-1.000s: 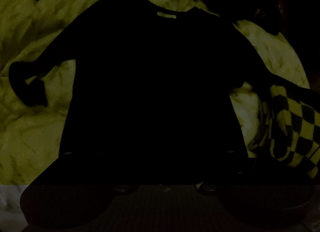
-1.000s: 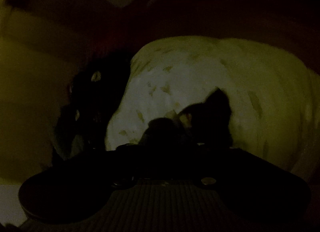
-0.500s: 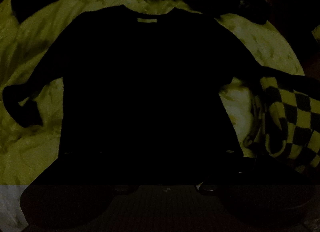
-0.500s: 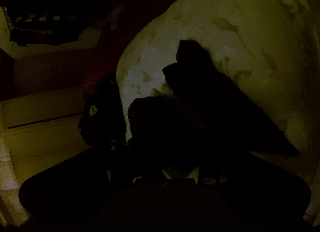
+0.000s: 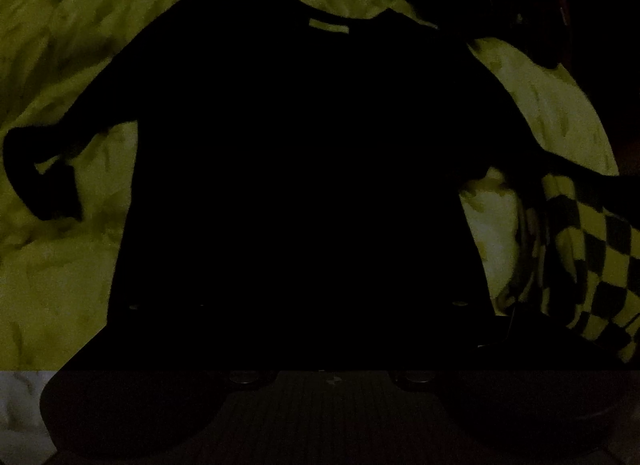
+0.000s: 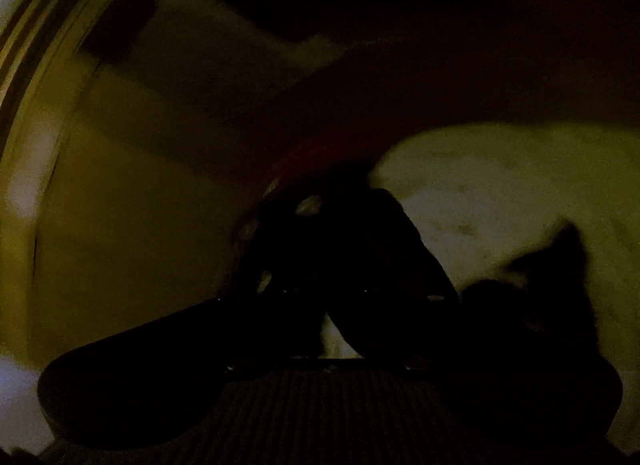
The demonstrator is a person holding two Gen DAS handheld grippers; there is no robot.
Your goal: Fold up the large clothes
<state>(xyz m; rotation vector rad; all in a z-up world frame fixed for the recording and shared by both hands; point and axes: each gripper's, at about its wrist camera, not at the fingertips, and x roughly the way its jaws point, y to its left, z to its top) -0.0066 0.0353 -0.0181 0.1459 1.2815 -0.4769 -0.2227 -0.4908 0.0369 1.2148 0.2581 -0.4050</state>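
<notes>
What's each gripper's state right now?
Left gripper: cannot tell, fingers lost against the black top.
Right gripper: closed; any hold too dark to tell.

A pale leaf-patterned bedcover [image 5: 68, 285] lies under a black-and-yellow checkered cloth [image 5: 592, 257] at its right edge

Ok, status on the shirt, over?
Right gripper shut, likely on a sleeve. Left gripper too dark to call. Black shirt flat on bedspread. Checkered cloth beside it.
</notes>
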